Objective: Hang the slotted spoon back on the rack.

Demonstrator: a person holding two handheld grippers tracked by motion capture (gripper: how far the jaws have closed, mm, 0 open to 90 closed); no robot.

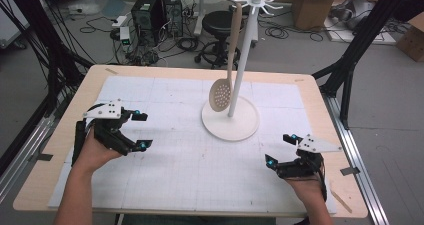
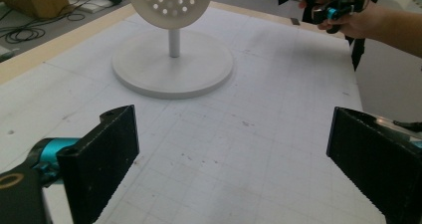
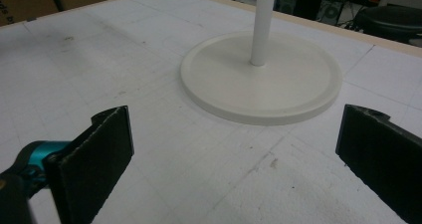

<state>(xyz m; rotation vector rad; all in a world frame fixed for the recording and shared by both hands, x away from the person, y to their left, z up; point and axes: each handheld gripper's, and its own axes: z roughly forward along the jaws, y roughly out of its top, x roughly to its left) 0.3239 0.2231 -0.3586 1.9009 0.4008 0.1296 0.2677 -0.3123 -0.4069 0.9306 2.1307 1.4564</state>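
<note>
A white utensil stand (image 1: 230, 119) sits on the gridded mat toward the far right part of the desk (image 1: 75, 105), its round base flat and its thin pole upright, topped by a ring of hooks. From one hook hangs a pale slotted spoon (image 1: 220, 95), its perforated bowl low over the near-left edge of the base, beside the pole.

The left hand-held gripper (image 1: 141, 130) is near the left edge of the desk, jaws wide apart with nothing between them; in the left gripper view (image 2: 231, 154) they frame bare mat, with the stand's base (image 2: 171, 67) and the spoon's bowl (image 2: 169, 2) farther off.

The right hand-held gripper (image 1: 280, 149) is near the near right corner, just short of the stand's base, jaws spread wide and empty; the right gripper view (image 3: 234, 154) looks at the base (image 3: 261, 82) and pole.
</note>
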